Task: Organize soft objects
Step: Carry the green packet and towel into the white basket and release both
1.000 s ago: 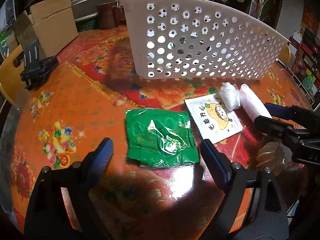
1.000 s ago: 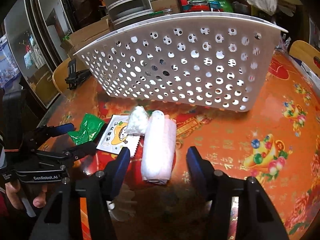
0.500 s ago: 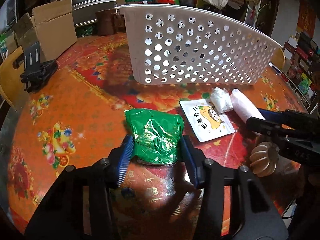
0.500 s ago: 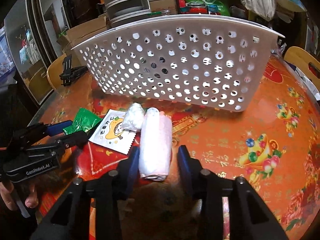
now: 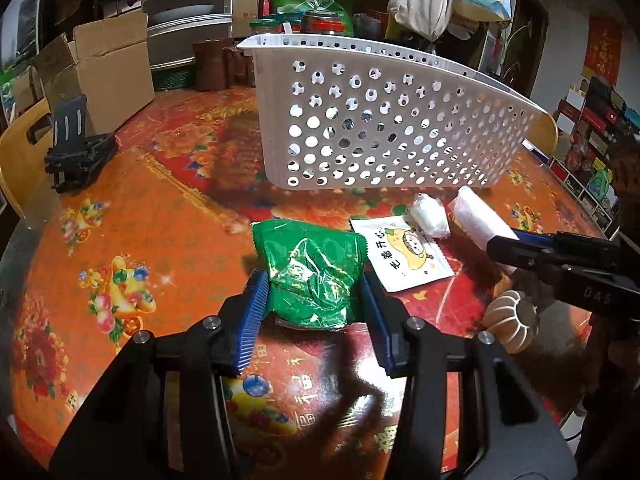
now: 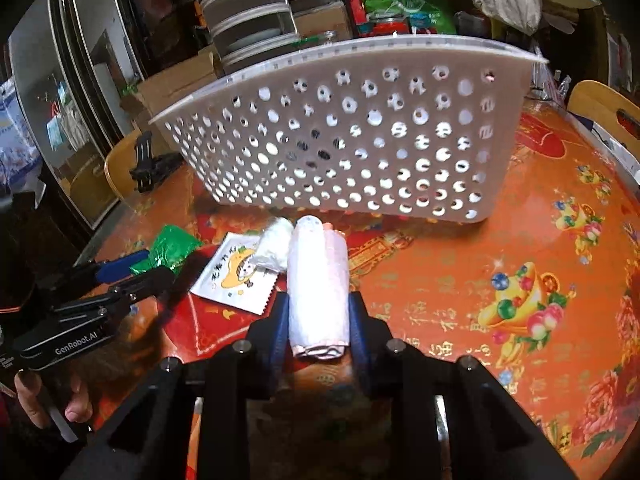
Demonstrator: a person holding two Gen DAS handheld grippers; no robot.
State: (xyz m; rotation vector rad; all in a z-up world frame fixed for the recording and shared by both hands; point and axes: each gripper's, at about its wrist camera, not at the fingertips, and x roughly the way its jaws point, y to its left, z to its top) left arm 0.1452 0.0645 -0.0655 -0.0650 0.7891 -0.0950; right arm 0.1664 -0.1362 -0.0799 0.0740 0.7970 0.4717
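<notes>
left gripper clamps green packet | right gripper clamps white roll | basket behind

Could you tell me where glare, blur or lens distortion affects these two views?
Left wrist: glare flashes on the crinkled green packet; fisheye bows the white basket rim. Right wrist: the basket looks soft and blurred, the rolled white cloth sharper; dark vignette fills the corners.
</notes>
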